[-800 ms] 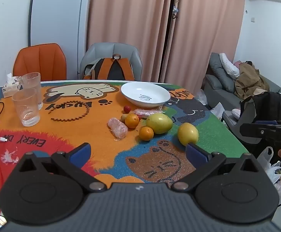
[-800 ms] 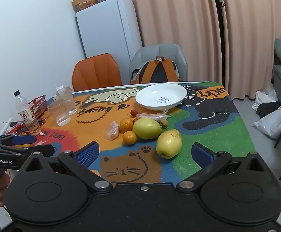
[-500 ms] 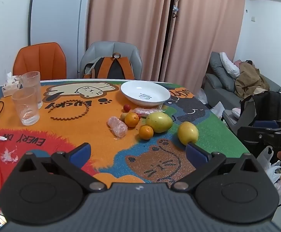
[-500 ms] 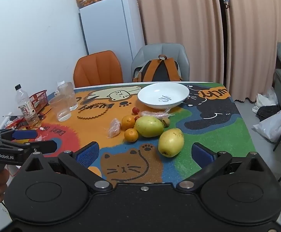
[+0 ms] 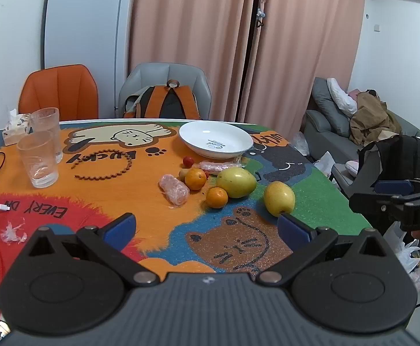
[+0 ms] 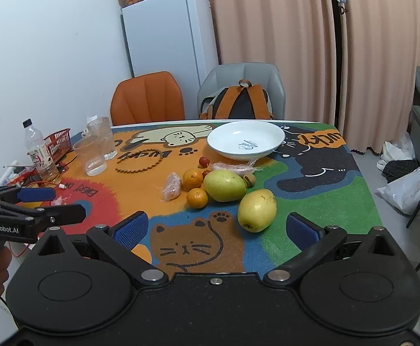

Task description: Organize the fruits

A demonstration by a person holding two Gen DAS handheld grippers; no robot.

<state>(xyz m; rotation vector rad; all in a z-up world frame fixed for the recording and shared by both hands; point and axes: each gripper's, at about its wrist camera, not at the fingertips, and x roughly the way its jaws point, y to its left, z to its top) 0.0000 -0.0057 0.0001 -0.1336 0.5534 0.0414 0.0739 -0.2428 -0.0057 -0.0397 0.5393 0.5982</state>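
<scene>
Nearest, both the left gripper and the right gripper are held wide apart with nothing between the fingers, back from the table's near edge. Just beyond, a yellow pear lies closest to that edge; being round, it could be nudged and rolled off if approached carelessly. Behind it, the green pear and two oranges are crowded together, so neighbours could be knocked. Farthest, the white plate sits empty.
</scene>
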